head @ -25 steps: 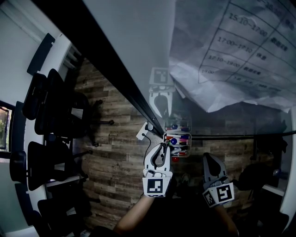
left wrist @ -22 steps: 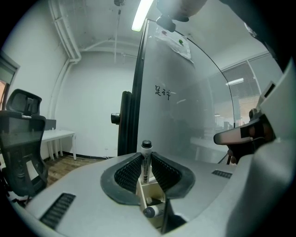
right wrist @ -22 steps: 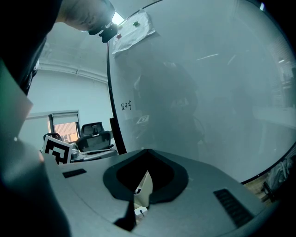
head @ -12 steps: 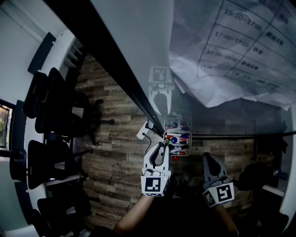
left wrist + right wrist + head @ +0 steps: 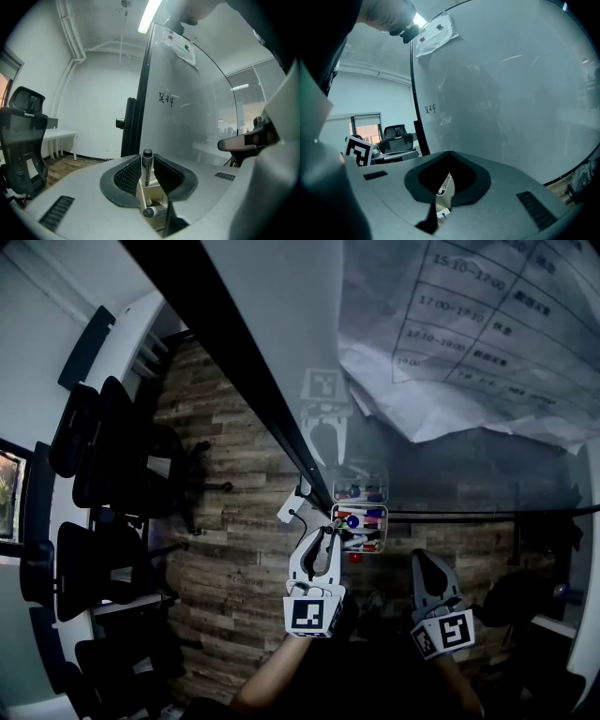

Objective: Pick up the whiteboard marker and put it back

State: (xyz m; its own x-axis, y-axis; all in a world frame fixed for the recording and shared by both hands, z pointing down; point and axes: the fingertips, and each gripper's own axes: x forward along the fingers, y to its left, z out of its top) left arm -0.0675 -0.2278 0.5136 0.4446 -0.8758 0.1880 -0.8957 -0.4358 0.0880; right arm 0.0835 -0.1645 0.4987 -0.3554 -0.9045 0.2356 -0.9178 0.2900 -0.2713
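Note:
My left gripper (image 5: 328,534) is shut on a dark whiteboard marker (image 5: 332,542), just left of the clear marker holder (image 5: 359,529) on the whiteboard (image 5: 272,334). In the left gripper view the marker (image 5: 147,168) stands upright between the ribbed pads (image 5: 127,177), its cap up. Below it is the holder's pale wall (image 5: 152,194), with another marker (image 5: 152,212) lying inside. My right gripper (image 5: 423,561) hangs lower right of the holder, shut and holding nothing. In its own view the right gripper (image 5: 449,153) faces the board, with the holder's pale wall (image 5: 446,190) showing through the gap behind its tips.
Several black office chairs (image 5: 103,474) stand by a white table at the left, on a wood-plank floor (image 5: 234,549). A white plug block (image 5: 292,506) hangs at the board's frame. A crumpled timetable sheet (image 5: 487,343) is stuck to the board above.

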